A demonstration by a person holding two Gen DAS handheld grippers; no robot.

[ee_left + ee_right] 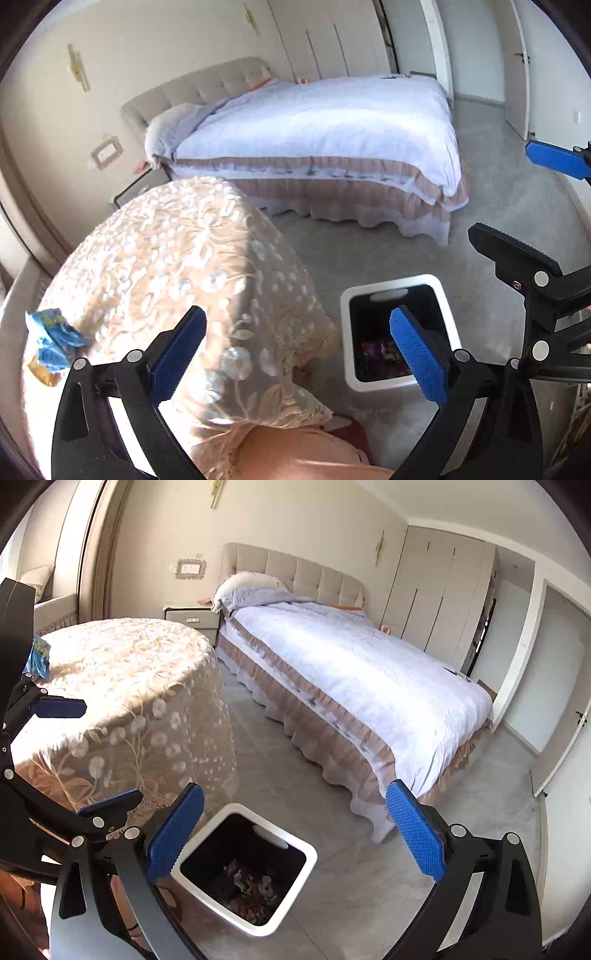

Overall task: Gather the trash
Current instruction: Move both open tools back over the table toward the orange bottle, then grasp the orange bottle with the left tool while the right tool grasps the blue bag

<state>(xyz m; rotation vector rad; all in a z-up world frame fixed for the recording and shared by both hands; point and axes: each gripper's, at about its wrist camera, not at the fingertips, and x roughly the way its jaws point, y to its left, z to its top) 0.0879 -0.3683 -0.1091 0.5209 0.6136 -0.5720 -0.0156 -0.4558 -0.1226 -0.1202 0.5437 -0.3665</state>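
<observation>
A crumpled blue wrapper [51, 339] lies on the round table's lace cloth [166, 258], near its left edge and left of my left gripper [297, 354]. That gripper is open with nothing between its blue pads. On the floor beside the table stands a white-rimmed bin [447, 314] with a black inside and some colourful trash [380, 352] at the bottom. My right gripper [295, 836] hovers open and empty above the bin [310, 853], where the trash [251, 890] shows. The right wrist view also shows the wrapper [38, 657] and the left gripper [85, 757] at the far left.
A large bed [351, 672] with a pale cover and frilled skirt fills the room's middle. A nightstand [192, 618] stands by the headboard, wardrobes [436, 602] line the far wall and a door [565, 686] is at the right. Grey carpet [295, 760] lies between table, bin and bed.
</observation>
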